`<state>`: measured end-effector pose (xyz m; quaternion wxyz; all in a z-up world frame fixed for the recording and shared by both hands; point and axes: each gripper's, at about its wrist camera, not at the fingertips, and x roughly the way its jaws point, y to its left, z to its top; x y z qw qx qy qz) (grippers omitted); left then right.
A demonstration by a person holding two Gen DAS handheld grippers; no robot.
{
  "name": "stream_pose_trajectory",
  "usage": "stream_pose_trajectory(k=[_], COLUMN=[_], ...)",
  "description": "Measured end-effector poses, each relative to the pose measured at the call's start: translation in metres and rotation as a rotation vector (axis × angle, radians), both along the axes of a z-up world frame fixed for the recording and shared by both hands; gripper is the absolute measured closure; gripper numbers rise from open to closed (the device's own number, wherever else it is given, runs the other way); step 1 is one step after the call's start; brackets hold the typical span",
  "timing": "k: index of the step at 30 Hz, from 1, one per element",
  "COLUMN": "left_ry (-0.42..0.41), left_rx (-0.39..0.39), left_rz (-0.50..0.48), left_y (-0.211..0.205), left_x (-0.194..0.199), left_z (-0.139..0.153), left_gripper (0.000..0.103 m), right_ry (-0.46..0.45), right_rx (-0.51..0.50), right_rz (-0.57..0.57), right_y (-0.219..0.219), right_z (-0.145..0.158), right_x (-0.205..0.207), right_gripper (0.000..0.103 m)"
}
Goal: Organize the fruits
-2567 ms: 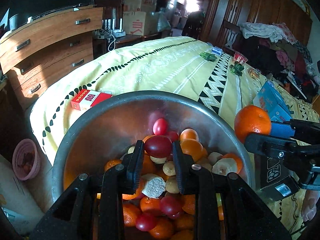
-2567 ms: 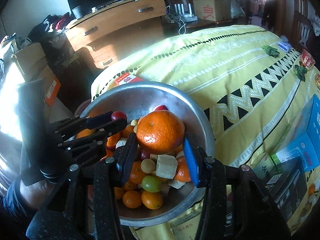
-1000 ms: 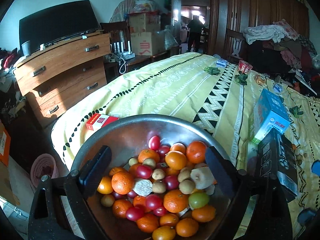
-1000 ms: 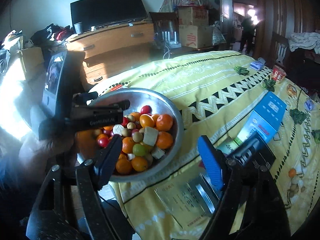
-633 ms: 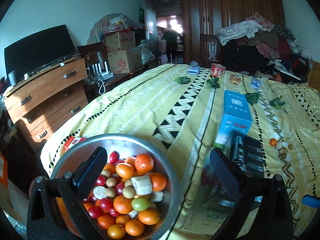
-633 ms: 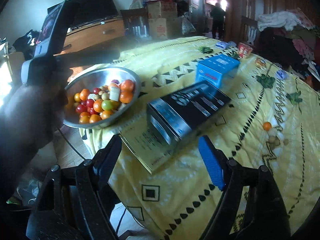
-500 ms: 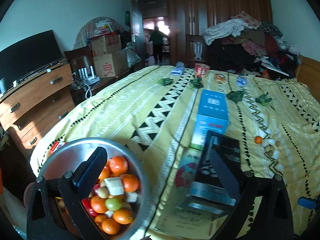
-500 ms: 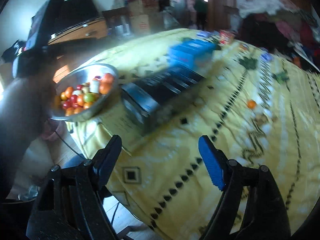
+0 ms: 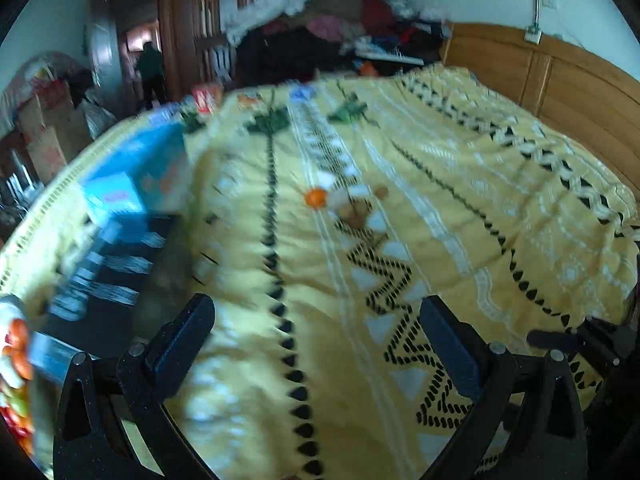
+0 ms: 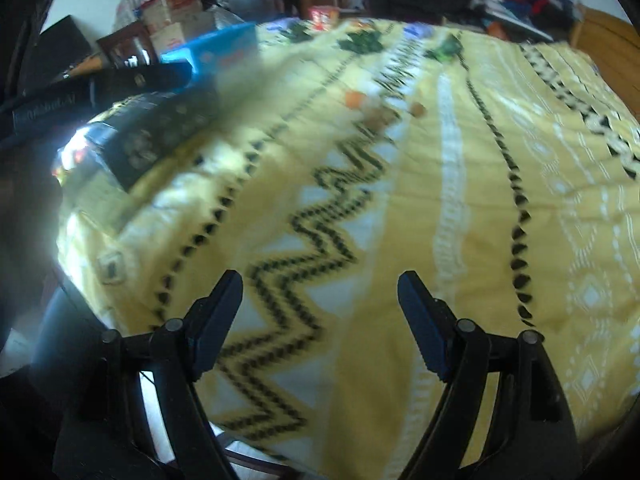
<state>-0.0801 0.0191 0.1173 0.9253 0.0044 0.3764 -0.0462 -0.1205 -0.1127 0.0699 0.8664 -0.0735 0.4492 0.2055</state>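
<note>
A small orange (image 9: 315,197) lies on the yellow patterned bedspread (image 9: 440,220), with small brown fruits (image 9: 356,213) beside it. The orange also shows in the right wrist view (image 10: 353,99), with the brown fruits (image 10: 378,117) next to it. My left gripper (image 9: 318,330) is open and empty, well short of them. My right gripper (image 10: 320,300) is open and empty above the bed's near part. The fruit-filled bowl (image 9: 14,364) shows only at the left edge of the left wrist view. Both views are blurred.
A blue box (image 9: 136,172) and a black box (image 9: 108,264) lie on the bed's left side; both show in the right wrist view, blue box (image 10: 218,50) and black box (image 10: 156,132). A wooden headboard (image 9: 560,80) stands far right. Clothes are piled behind the bed.
Both grippers let go of their fruit over the bowl and opened wide. Both views have swung right, away from the bowl, toward the loose fruit in the middle of the bed.
</note>
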Motion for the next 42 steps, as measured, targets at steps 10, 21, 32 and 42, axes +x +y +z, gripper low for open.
stream_pose_trajectory(k=[10,21,32,42], left_ry=[0.192,0.147,0.147,0.148], left_rx=[0.021,-0.058,-0.06,-0.06], left_rz=[0.031,0.02,0.02,0.021], left_y=[0.0,0.016,0.016,0.016], left_x=[0.047,0.044,0.046,0.046], left_z=[-0.114,-0.126,-0.127,-0.127], left_gripper=[0.0,0.0,0.0,0.0], right_ry=[0.012,-0.026,-0.024,-0.021], right_rx=[-0.011,0.046,0.037,0.036], right_rz=[-0.151,-0.127,-0.127,-0.127], right_y=[-0.051,-0.062,-0.057,-0.057], right_z=[-0.056,-0.069,-0.07,-0.07], right_x=[0.06,0.053,0.057,0.059], right_gripper=[0.016,0.0,0.0,0.0])
